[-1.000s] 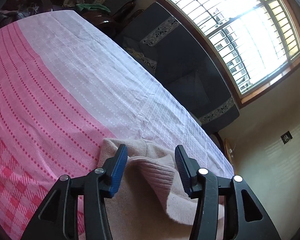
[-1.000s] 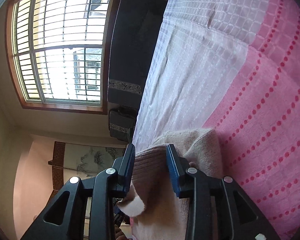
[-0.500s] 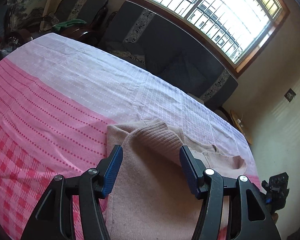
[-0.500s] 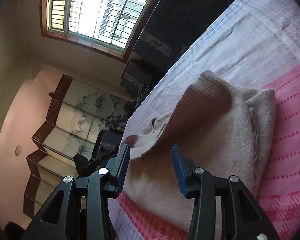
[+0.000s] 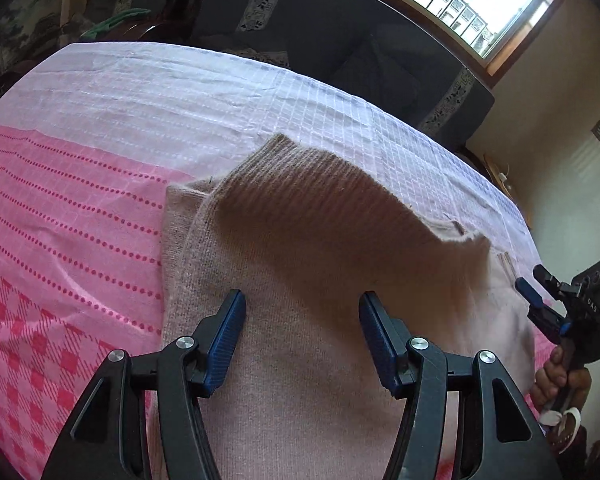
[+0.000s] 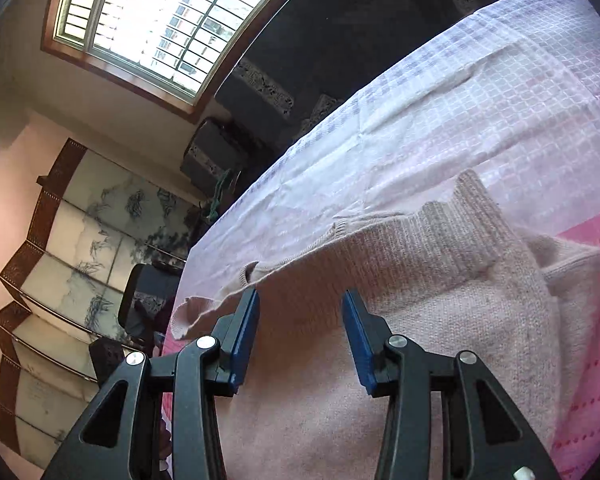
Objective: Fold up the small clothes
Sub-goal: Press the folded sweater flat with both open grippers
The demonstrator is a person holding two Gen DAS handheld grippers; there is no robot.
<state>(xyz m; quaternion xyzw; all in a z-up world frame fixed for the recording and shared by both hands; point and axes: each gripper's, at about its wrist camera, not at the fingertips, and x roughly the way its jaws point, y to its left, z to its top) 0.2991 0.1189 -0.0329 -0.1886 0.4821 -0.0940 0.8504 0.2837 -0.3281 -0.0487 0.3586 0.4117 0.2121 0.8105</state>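
While my left gripper [image 5: 302, 334] hangs over the pink sweater [image 5: 320, 280], its blue pads stand apart with nothing pinched, knit only lying below the gap. Sweater lies on the pink and white tablecloth [image 5: 100, 128], ribbed hem flap folded over toward 12 o'clock, sleeve edge at 9 o'clock. My right gripper [image 6: 300, 330] is released too, pads clear of the fabric; it also shows at 3 o'clock in the left view, held by a hand [image 5: 560, 376]. Window [image 6: 156, 16] at 11 o'clock, folding screen [image 6: 60, 272] at 9 o'clock in the right view.
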